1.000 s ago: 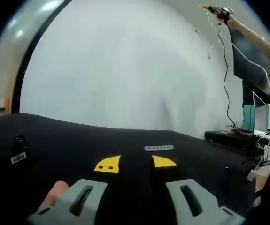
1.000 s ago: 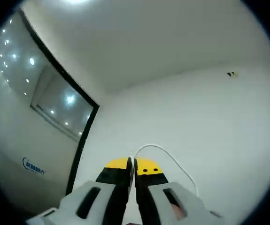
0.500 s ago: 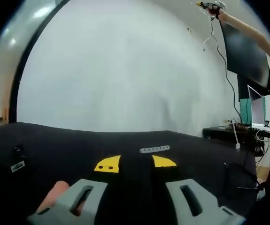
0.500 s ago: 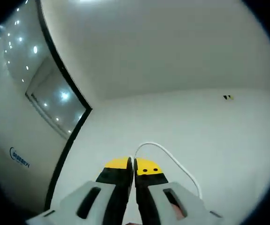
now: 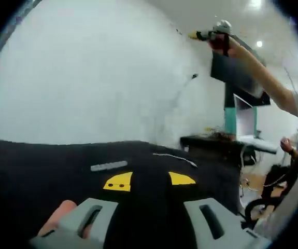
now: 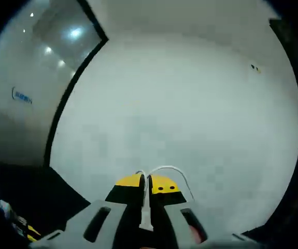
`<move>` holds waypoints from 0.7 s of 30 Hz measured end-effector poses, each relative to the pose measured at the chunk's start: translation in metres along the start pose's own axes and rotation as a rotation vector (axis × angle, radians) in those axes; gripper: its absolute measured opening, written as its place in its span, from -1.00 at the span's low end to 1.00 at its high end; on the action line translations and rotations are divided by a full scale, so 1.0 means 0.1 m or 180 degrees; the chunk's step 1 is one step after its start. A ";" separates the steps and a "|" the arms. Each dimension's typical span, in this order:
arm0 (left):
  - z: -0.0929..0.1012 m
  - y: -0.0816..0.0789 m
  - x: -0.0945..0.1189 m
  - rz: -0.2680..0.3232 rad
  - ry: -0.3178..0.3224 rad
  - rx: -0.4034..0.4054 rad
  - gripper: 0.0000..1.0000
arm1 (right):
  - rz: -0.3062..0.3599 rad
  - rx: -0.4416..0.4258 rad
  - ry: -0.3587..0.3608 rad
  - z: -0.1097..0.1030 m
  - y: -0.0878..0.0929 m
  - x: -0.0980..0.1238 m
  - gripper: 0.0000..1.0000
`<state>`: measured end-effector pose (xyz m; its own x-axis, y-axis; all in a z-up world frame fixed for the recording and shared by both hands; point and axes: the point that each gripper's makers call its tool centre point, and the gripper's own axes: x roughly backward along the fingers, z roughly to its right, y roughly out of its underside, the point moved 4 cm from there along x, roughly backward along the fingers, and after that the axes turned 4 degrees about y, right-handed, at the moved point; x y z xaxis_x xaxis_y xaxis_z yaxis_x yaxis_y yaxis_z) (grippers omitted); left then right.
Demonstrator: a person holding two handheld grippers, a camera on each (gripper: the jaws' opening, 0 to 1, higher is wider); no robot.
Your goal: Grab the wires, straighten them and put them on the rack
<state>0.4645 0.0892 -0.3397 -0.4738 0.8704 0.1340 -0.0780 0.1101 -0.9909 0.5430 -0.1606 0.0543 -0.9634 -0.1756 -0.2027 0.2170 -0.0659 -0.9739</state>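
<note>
Holding the white wire (image 6: pixel 165 170) pinched high, the right hand-held gripper (image 6: pixel 146 184) should keep it taut while the wide-open left hand-held gripper (image 5: pixel 149 179), above the black surface (image 5: pixel 45 161), catches the hanging length.

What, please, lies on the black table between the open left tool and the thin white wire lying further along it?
In the left gripper view, a small grey strip lies on the black table between the left tool and the thin white wire; the rest is bare tabletop.

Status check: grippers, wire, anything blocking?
Right hand-held gripper shut on white wire, raised high toward the wall. Left hand-held gripper open, over black table. Second wire lies on the table. No visible obstruction.
</note>
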 end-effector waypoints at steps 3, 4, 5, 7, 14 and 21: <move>0.54 0.07 -0.25 -0.0221 0.0442 0.0029 -0.21 | -0.0140 -0.0875 -0.0071 -0.02 0.68 0.30 -0.96; 0.63 0.10 -0.30 -0.0284 0.0488 0.0013 -0.14 | -0.0074 -0.0876 0.0008 -0.01 0.87 0.40 -0.96; 0.75 0.15 -0.36 -0.0390 0.0560 -0.0021 -0.11 | -0.0084 -0.0801 0.0131 0.01 1.07 0.52 -0.96; 0.96 0.26 -0.47 -0.0578 0.0623 -0.0111 -0.06 | -0.0097 -0.0908 0.0496 0.12 1.49 0.74 -0.95; 0.96 0.65 -0.76 -0.0842 0.0316 0.0053 -0.43 | -0.0486 -0.0744 0.1172 0.47 2.69 1.16 -0.94; 0.55 0.63 -0.52 -0.1131 -0.0204 -0.0253 -0.92 | -0.1306 -0.0504 0.0915 0.54 3.64 1.21 -0.81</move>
<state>0.4361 0.0243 -0.4087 -0.4837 0.7396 0.4681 -0.1802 0.4392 -0.8801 0.5136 -0.2592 -0.3194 -0.9733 0.1116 0.2007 -0.1924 0.0805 -0.9780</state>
